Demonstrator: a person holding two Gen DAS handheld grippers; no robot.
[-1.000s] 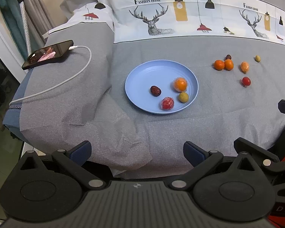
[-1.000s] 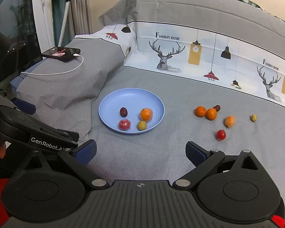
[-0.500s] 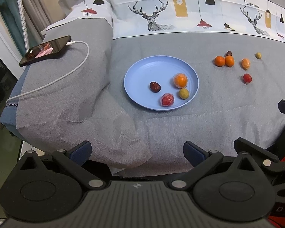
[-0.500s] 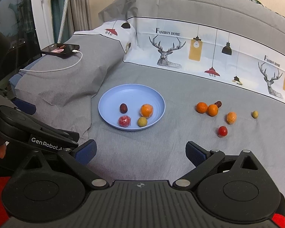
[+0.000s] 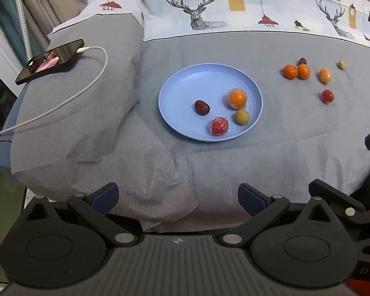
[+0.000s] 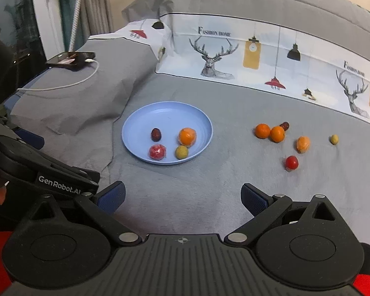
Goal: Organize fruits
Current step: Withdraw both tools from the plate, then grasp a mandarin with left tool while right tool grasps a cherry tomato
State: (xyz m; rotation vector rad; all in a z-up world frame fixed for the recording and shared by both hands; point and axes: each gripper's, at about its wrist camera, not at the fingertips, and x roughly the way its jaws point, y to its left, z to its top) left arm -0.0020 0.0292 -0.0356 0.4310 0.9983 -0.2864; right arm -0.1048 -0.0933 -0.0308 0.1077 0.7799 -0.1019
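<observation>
A blue plate (image 5: 185, 83) (image 6: 145, 113) lies on the grey bedspread. It holds a dark date (image 5: 201, 107), a wrapped orange fruit (image 5: 237, 98), a wrapped red fruit (image 5: 219, 126) and a yellow-green fruit (image 5: 242, 116). To its right lie two oranges (image 6: 270, 132), a date (image 6: 285, 125), a wrapped orange fruit (image 6: 303, 144), a small green fruit (image 6: 334, 139) and a red tomato (image 6: 291, 162). My left gripper (image 5: 177, 197) and right gripper (image 6: 182, 197) are open and empty, near the bed's front edge, well short of the fruit.
A phone (image 5: 49, 61) on a white charging cable (image 5: 86, 91) lies on a grey pillow at the left. A patterned white cover (image 5: 234, 12) runs along the back. The bed's left edge drops off by a curtain (image 6: 69, 12).
Both grippers have moved slightly forward and down toward the bed, so the plate and fruit look a little closer. Nothing on the bed has moved.
</observation>
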